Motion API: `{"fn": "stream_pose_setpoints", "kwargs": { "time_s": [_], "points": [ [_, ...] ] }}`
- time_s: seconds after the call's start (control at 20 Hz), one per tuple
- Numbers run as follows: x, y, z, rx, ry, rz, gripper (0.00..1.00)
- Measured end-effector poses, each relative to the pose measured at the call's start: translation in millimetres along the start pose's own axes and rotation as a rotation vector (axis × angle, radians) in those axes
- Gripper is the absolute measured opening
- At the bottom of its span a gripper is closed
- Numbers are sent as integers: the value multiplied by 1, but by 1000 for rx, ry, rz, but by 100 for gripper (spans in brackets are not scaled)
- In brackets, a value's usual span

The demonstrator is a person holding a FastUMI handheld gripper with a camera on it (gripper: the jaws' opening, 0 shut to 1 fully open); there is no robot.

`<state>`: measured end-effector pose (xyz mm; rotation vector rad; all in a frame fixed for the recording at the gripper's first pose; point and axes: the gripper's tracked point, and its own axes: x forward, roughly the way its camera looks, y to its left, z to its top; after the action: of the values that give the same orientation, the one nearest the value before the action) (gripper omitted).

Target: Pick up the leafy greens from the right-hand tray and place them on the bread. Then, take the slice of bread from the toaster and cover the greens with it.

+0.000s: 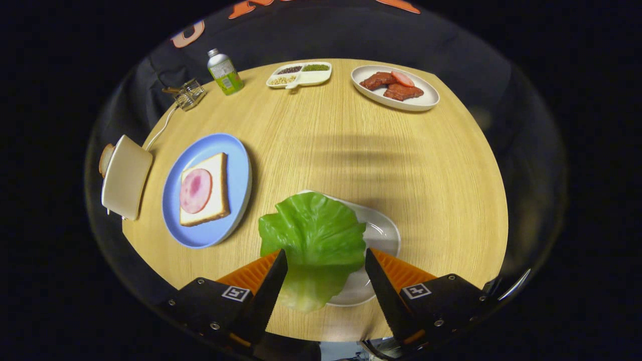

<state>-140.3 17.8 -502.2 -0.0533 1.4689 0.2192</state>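
A green lettuce leaf [313, 235] sits between my fingers, over the left part of the white oval tray [383, 235], and overhangs the tray's left and near rims. My gripper [325, 254] is partly closed on it, with one fingertip against each side edge of the leaf. To the left and ahead, a blue plate [238, 175] holds a slice of bread [218, 188] topped with a round of pink ham [194, 189]. Further left, at the table's edge, stands a cream toaster [125, 175] with a bread slice [105, 159] poking out of it.
At the far side of the round wooden table are a white plate of meat slices [396, 86], a divided dish of grains [300, 74], a small green bottle [224, 72] and a clear plug block [189, 94] whose white cord runs to the toaster. The table's near edge lies just under my fingers.
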Motion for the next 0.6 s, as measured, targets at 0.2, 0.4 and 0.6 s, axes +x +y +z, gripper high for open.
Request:
{"fn": "stream_pose_setpoints", "kwargs": {
  "time_s": [0.2, 0.4, 0.6],
  "points": [
    [18, -6, -9, -33, 49, -64, 95],
    [21, -4, -10, 26, 86, -53, 86],
    [22, 3, -5, 57, 68, -56, 58]
  ]
}}
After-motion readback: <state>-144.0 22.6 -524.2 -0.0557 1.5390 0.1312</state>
